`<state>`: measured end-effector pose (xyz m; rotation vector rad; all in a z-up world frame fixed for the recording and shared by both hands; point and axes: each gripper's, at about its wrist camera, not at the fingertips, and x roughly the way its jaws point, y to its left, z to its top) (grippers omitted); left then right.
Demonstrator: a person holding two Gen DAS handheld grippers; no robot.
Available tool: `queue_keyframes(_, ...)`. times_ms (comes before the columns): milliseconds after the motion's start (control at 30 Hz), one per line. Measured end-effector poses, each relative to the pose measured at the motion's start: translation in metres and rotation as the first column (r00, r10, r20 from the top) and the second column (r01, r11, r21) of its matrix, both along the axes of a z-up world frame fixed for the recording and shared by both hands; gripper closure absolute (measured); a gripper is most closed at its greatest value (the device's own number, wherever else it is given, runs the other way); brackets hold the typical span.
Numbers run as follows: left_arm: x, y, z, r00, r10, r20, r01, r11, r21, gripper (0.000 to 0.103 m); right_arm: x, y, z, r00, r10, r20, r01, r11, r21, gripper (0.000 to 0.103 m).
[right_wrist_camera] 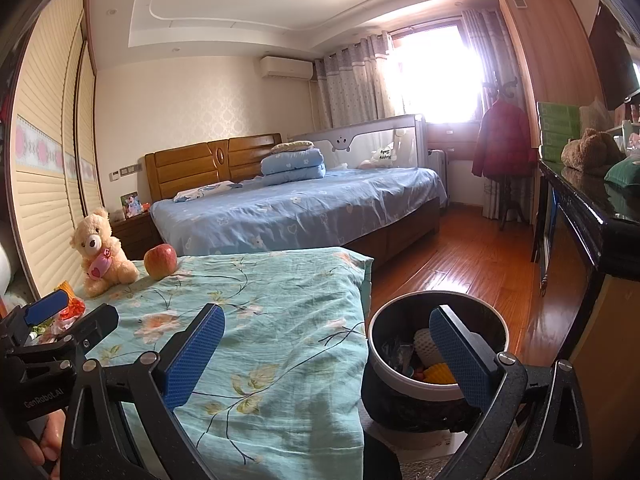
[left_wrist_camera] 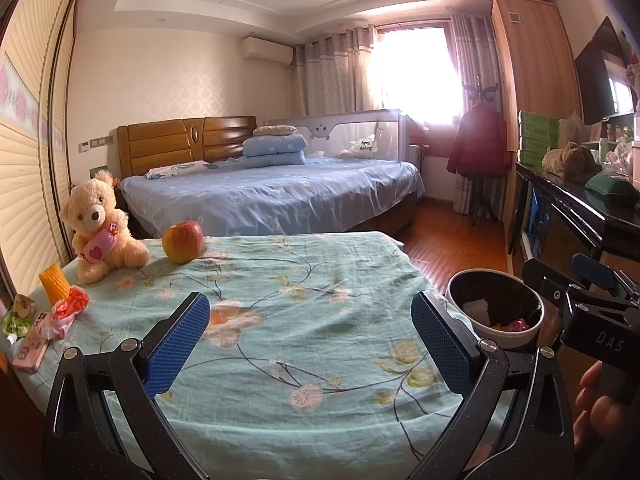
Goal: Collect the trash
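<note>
Floral bedcover [left_wrist_camera: 304,280], wrappers [left_wrist_camera: 66,312] left of spread jaws

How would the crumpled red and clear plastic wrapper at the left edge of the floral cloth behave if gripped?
The crumpled red and clear plastic wrapper looks thin and creased, so it would probably collapse between the pads. It likely weighs almost nothing. Its glossy film may slip, and it lies against the pink phone, which could get nudged.

A round bin [right_wrist_camera: 400,384] with a pale rim and dark inside is seen upright on the floor, just beside the floral-covered desk [left_wrist_camera: 304,300]. White foam netting [right_wrist_camera: 425,345], a yellow piece and small wrappers are held inside it. Crumpled red-and-clear wrappers [left_wrist_camera: 64,312] and green scraps [left_wrist_camera: 16,322] are left at the desk's left edge.
</note>
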<state>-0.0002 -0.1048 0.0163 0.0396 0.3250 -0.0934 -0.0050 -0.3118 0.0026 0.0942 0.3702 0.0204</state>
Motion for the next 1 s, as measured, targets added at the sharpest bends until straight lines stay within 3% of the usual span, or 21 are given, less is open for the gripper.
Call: queue_keyframes(1000, 0.0013, 0.0002, -0.0027, 1.0, -0.007, -0.007, 0.007, 1.0, 0.005, 0.0, -0.0014, 0.0052, 0.0016, 1.0, 0.006, -0.002, -0.006, 1.0, 0.006, 0.0)
